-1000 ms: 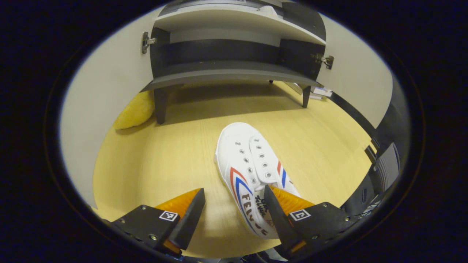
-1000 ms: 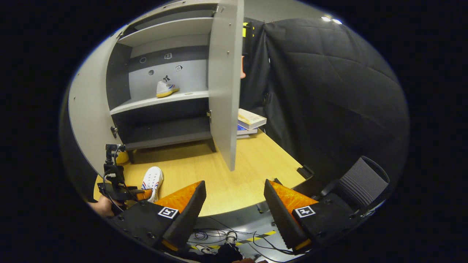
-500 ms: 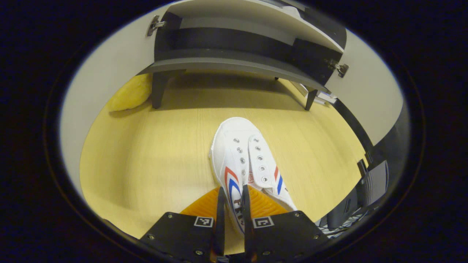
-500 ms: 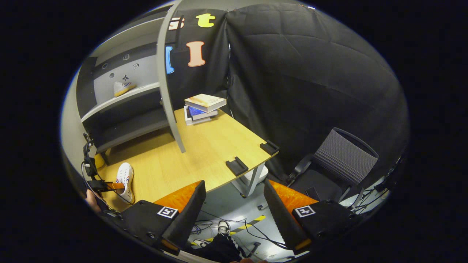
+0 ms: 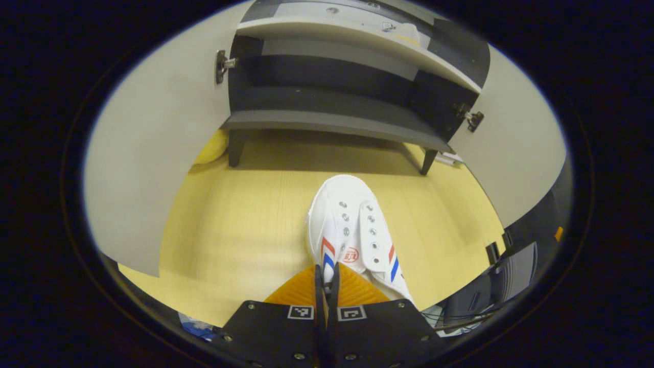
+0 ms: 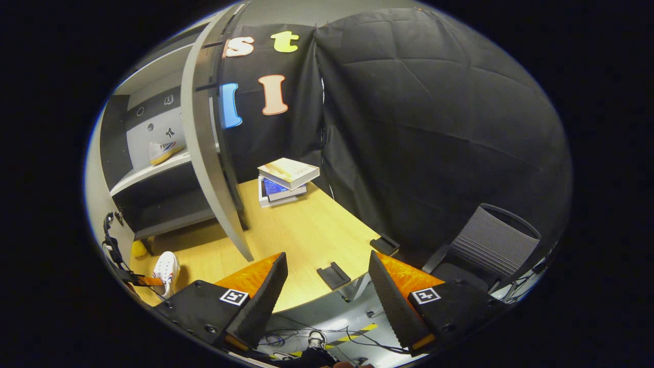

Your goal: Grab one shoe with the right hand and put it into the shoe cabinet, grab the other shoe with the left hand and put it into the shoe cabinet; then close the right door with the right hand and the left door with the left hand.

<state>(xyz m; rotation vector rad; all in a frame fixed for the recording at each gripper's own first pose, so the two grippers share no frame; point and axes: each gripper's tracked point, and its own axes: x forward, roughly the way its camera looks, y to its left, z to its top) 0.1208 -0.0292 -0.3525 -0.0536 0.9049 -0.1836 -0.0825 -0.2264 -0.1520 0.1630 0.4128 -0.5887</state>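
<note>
Left gripper [image 5: 327, 278] pinching white shoe [image 5: 352, 230] heel wall (toe toward 12 o'clock, shoe cabinet [image 5: 337, 110]). Right gripper [image 6: 327, 286] spread wide, nothing between fingers.

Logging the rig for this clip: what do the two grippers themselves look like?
Both match. The left gripper and right gripper each have a black body with screw heads, and two wedge-shaped fingers with orange ribbed backs and dark inner faces. A small square black-and-white marker sits at each finger's base. Black cables trail from the left gripper in the right gripper view.
</note>
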